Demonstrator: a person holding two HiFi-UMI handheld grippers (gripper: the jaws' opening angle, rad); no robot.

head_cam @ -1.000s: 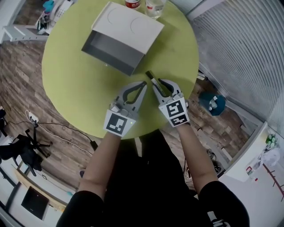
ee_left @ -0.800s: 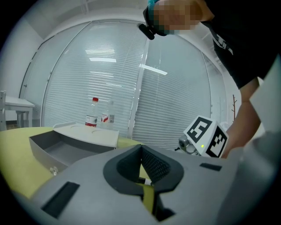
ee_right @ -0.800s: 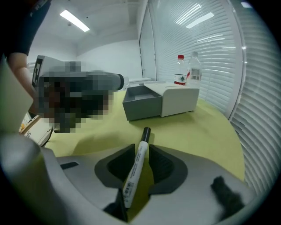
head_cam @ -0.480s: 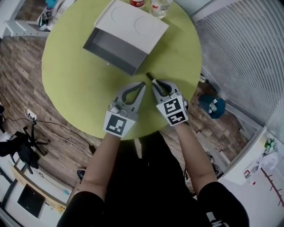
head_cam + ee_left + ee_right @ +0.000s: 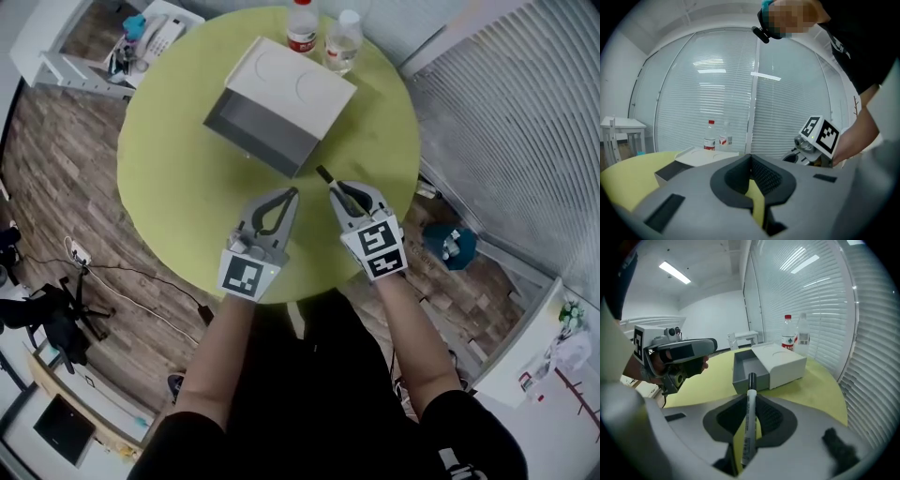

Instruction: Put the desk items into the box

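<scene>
Left tongs (image 5: 292, 193) pressed together, low over the green bench (image 5: 178, 169). Beyond, white box (image 5: 281, 94) on its side, grey inside facing the tongs, two bottles (image 5: 302, 26) behind. Right tongs (image 5: 336, 190) pinching a white marker (image 5: 748, 423), black cap aimed at the box.

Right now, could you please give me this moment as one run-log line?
right tool: shut on marker | left tool: shut, empty | box: on green table, open end toward tools
</scene>
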